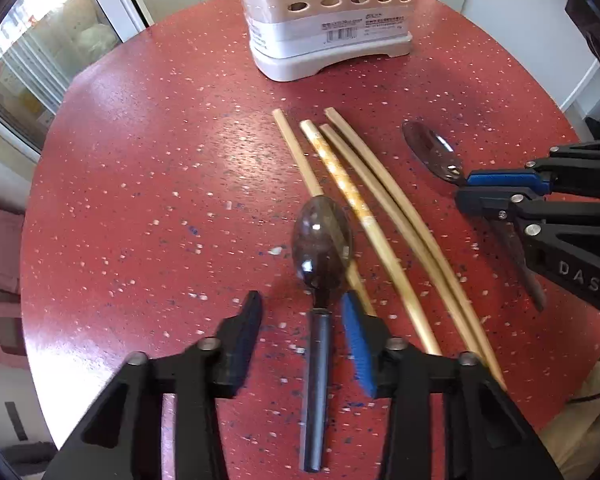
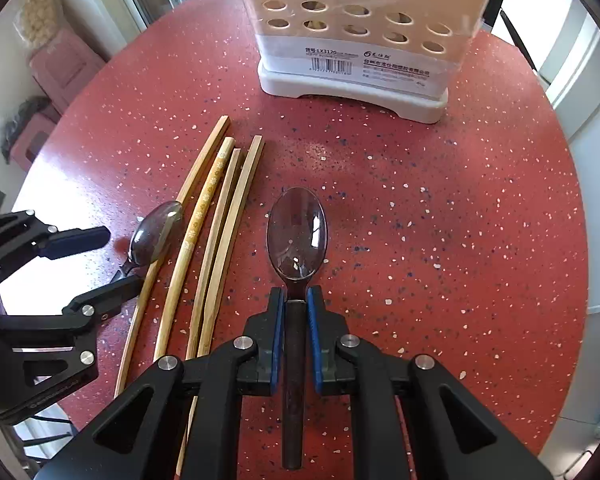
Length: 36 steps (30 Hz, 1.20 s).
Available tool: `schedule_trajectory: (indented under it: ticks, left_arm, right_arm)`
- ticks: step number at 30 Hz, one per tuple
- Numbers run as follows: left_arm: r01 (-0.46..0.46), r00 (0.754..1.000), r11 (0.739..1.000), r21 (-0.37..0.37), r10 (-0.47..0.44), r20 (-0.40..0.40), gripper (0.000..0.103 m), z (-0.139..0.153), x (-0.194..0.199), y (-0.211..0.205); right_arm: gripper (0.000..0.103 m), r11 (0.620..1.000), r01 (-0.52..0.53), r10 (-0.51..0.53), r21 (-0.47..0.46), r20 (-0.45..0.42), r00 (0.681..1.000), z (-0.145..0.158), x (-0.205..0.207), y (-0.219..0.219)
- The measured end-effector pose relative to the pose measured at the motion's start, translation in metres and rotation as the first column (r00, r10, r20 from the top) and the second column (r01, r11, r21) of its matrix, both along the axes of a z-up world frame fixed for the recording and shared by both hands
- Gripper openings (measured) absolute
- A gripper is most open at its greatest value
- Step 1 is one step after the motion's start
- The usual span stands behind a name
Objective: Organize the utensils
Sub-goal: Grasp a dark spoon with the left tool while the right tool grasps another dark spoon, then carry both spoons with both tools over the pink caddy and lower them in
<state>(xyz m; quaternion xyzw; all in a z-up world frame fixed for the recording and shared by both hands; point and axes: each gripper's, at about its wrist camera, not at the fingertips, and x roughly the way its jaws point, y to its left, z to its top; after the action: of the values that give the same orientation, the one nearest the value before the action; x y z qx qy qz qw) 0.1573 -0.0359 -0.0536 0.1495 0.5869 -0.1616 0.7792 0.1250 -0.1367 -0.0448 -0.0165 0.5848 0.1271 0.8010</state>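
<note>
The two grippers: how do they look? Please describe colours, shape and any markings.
Both the left gripper and the right gripper are built of matte black plastic links with triangular cut-outs, joined by round silver screws. The fingers carry blue ribbed pads on the inner faces. The right gripper's side bears pale letters "DAS". No cables or sleeves show.

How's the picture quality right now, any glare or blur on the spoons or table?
Left wrist view: the left tongs and spoon look slightly motion-blurred, with a sheen on the red table. Right wrist view: sharper; window reflections on the spoon bowl, a bright washed-out patch at the table's left edge; fisheye bends the chopsticks.
</note>
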Motion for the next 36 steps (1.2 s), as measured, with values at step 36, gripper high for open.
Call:
schedule_trajectory:
  ticks: [36]
  left_arm:
    - [-0.169, 0.819, 0.907, -0.385, 0.346, 0.457, 0.041, 0.118, -0.043, 0.033]
  right_arm:
    - [0.013, 0.943, 0.038, -0.146, 0.330, 0.307, 0.941, 0.103, -0.042, -0.102]
